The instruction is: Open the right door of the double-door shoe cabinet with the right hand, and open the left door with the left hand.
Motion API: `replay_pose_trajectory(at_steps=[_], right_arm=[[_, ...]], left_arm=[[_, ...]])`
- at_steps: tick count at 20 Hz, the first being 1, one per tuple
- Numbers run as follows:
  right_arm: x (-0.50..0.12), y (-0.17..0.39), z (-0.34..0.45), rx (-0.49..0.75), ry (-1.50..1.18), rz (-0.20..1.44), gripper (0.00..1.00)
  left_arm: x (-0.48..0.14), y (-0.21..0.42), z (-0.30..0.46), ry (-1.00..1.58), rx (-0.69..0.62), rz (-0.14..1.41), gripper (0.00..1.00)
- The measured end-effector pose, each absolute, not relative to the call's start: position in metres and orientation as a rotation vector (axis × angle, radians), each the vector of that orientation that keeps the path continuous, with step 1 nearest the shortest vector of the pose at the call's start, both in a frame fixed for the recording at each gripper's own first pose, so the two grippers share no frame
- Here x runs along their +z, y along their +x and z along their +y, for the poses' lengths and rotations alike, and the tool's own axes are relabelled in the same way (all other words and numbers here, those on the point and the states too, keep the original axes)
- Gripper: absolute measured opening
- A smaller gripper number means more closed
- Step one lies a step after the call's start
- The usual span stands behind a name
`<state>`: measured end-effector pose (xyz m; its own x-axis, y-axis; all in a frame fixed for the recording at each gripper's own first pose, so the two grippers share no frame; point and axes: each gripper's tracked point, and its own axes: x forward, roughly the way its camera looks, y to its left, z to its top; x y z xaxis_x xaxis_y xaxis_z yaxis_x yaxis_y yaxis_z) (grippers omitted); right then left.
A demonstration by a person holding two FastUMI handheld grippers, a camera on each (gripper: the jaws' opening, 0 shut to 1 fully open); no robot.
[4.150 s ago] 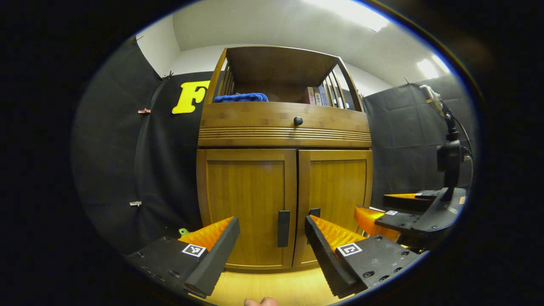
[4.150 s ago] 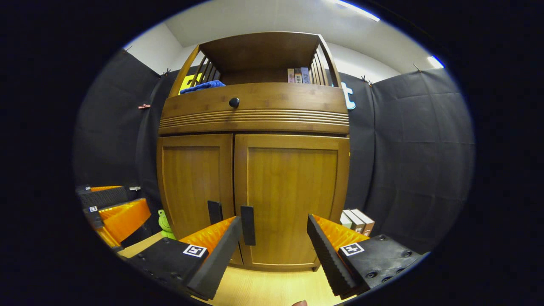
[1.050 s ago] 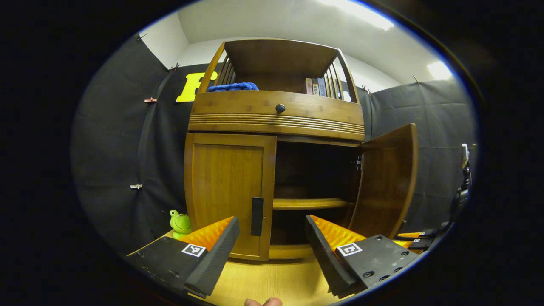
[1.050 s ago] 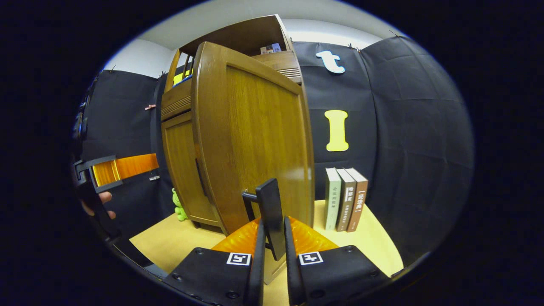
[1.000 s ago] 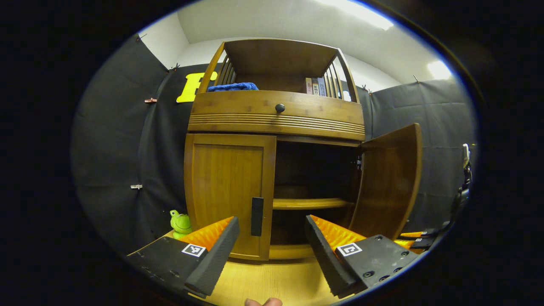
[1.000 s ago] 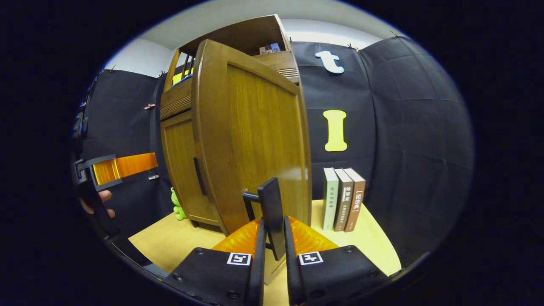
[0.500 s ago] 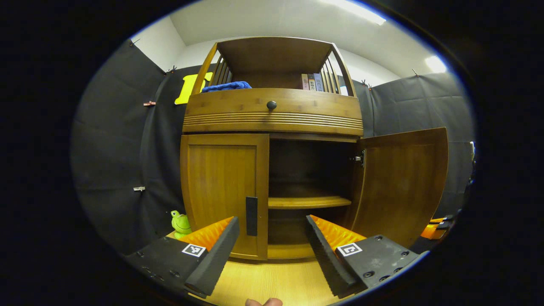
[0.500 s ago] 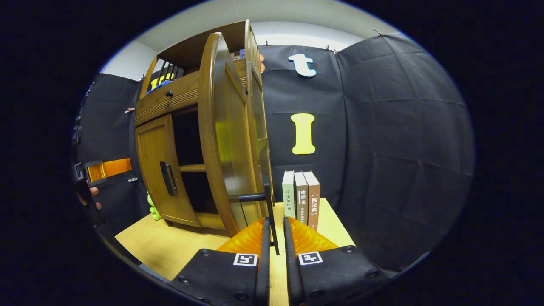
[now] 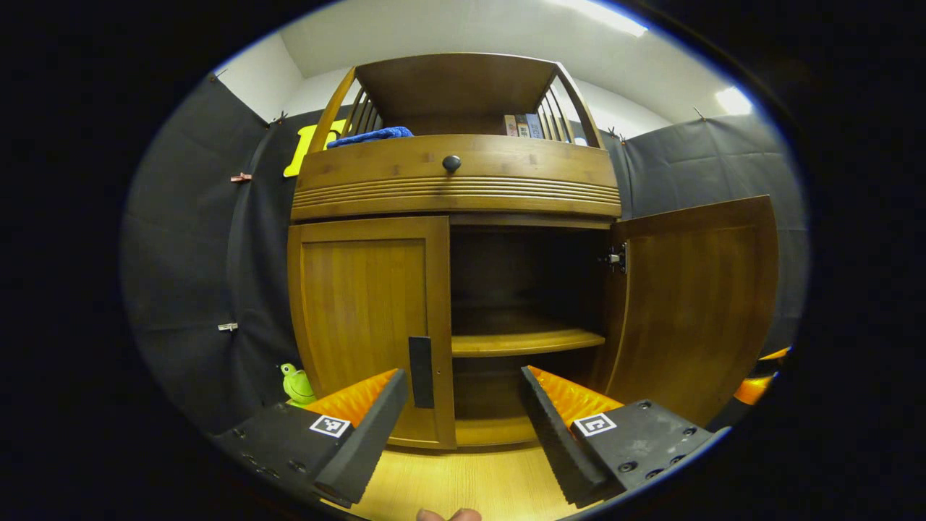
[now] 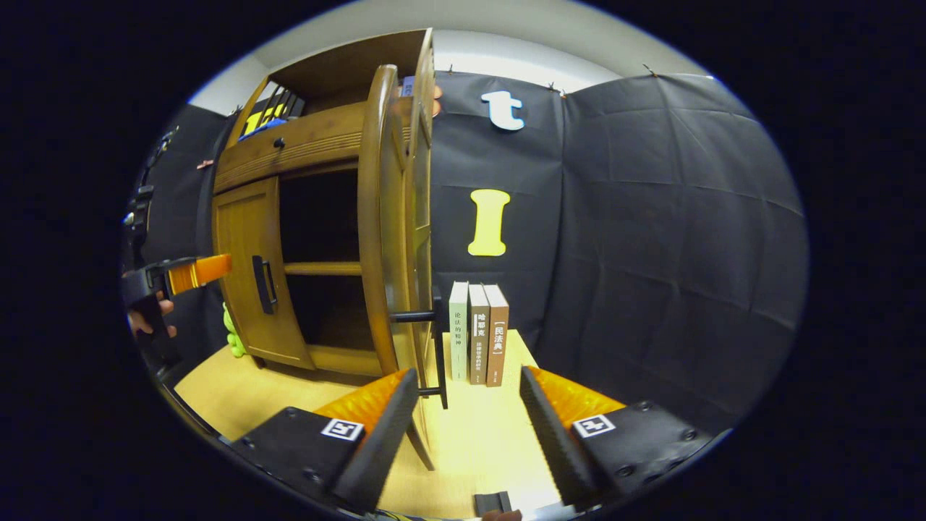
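Right door (image 10: 380, 217) swung wide, its handle (image 10: 436, 347) between spread right tongs (image 10: 463, 416), left door (image 9: 369, 318) closed ahead of spread left tongs (image 9: 459, 420).

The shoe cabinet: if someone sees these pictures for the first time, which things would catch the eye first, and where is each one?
The shoe cabinet stands half open: its right door is swung wide, showing a dark inside with a bare shelf, while the left door is shut. The left gripper hangs open in front of the left door's handle. In the right gripper view, the open right gripper sits by the right door's handle, with three books behind.
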<state>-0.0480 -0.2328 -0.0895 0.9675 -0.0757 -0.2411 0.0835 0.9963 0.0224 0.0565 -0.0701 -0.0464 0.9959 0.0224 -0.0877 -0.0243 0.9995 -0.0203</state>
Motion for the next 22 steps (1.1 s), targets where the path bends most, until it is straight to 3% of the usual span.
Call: replay_pose_trajectory(at_steps=[1, 8, 15, 18, 22], right_arm=[[-0.086, -0.051, -0.231, -0.089, 0.050, 0.233, 0.99], [-0.031, -0.084, -0.192, -0.148, 0.061, 0.114, 0.95], [-0.020, -0.089, -0.130, -0.086, 0.026, 0.103, 0.98], [-0.020, -0.085, -0.111, -0.072, 0.001, 0.102, 0.98], [-0.024, -0.084, -0.101, -0.083, -0.012, 0.109, 0.98]], left_arm=[[-0.047, 0.062, -0.065, -0.023, 0.023, 0.085, 0.95], [-0.062, 0.109, -0.033, -0.014, 0.029, 0.092, 0.95], [-0.098, 0.157, -0.022, -0.009, 0.011, 0.146, 0.94], [-0.113, 0.176, -0.023, -0.009, -0.004, 0.168, 0.87], [-0.131, 0.193, -0.015, -0.022, 0.016, 0.208, 0.68]])
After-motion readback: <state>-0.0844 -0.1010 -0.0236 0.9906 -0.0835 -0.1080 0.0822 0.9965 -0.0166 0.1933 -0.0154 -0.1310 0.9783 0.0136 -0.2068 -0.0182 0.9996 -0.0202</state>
